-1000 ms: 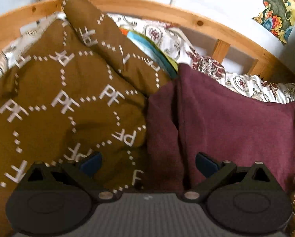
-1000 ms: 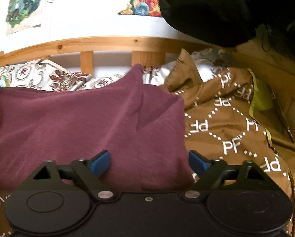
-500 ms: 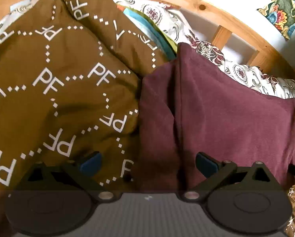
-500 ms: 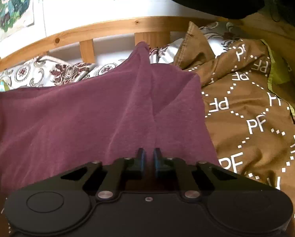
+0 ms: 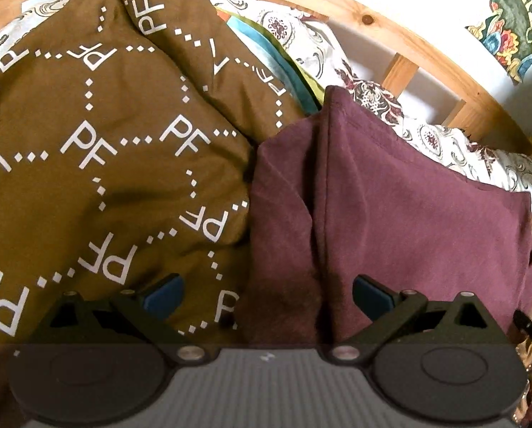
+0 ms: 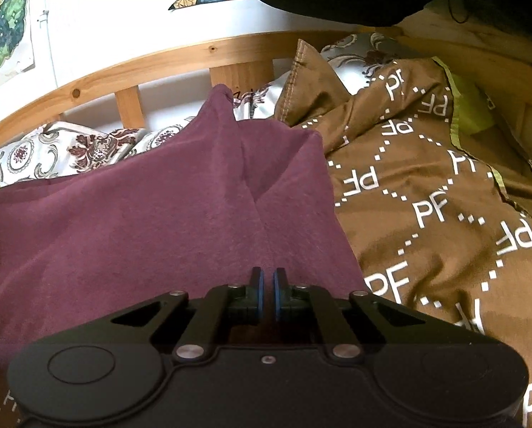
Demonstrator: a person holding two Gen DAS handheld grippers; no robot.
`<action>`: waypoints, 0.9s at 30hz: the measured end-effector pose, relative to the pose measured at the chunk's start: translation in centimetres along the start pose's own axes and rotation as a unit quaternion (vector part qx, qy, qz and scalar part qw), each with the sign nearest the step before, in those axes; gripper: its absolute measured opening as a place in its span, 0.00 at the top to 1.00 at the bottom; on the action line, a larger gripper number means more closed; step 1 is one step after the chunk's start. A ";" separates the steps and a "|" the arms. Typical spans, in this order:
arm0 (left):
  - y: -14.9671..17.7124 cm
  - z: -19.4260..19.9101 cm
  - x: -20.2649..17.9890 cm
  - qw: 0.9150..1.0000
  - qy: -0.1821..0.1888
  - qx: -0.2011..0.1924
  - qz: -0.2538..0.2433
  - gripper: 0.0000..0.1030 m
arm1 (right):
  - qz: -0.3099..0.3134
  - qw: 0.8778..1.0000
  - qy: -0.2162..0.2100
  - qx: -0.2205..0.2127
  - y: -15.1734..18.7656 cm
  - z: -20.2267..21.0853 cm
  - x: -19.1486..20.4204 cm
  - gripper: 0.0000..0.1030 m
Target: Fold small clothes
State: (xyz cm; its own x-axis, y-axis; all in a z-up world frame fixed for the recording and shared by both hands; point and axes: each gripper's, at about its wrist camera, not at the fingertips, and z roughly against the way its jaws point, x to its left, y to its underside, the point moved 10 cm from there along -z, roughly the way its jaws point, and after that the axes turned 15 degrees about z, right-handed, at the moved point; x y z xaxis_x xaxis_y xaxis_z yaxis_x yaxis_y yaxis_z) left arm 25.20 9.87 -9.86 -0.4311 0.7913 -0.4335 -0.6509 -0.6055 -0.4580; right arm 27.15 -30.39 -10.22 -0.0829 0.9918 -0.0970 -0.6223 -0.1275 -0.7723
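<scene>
The brown quilt point(image 5: 98, 164) covers the bed, and on it the maroon garment point(image 6: 166, 214) lies mostly spread, one side flap turned in, so the folding has barely begun. My right claw point(image 6: 267, 287) is pinched on its near hem; my left claw point(image 5: 266, 294) gapes wide over the other edge, gripping nothing

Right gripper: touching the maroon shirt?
Touching. The right wrist view shows the right gripper shut, its pads pinching a ridge of the maroon shirt.

1 maroon garment point(image 5: 408, 214), 1 brown PF blanket point(image 5: 105, 142), 2 tools point(image 5: 266, 294) point(image 6: 268, 289), 1 wood bedframe point(image 5: 401, 32)
</scene>
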 end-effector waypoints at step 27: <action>0.3 -0.6 -0.3 1.000 0.003 0.014 -0.014 0.01 | 0.186 0.979 0.022 -0.077 -2.5 2.4 6.7 0.02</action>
State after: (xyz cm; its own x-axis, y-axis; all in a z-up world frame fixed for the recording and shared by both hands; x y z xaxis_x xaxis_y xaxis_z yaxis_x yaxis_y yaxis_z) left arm 25.53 9.42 -10.38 -0.4085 0.8079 -0.4248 -0.6799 -0.5799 -0.4489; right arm 26.28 -23.49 -7.46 -0.2457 0.8768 -0.4133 -0.4309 -0.4807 -0.7637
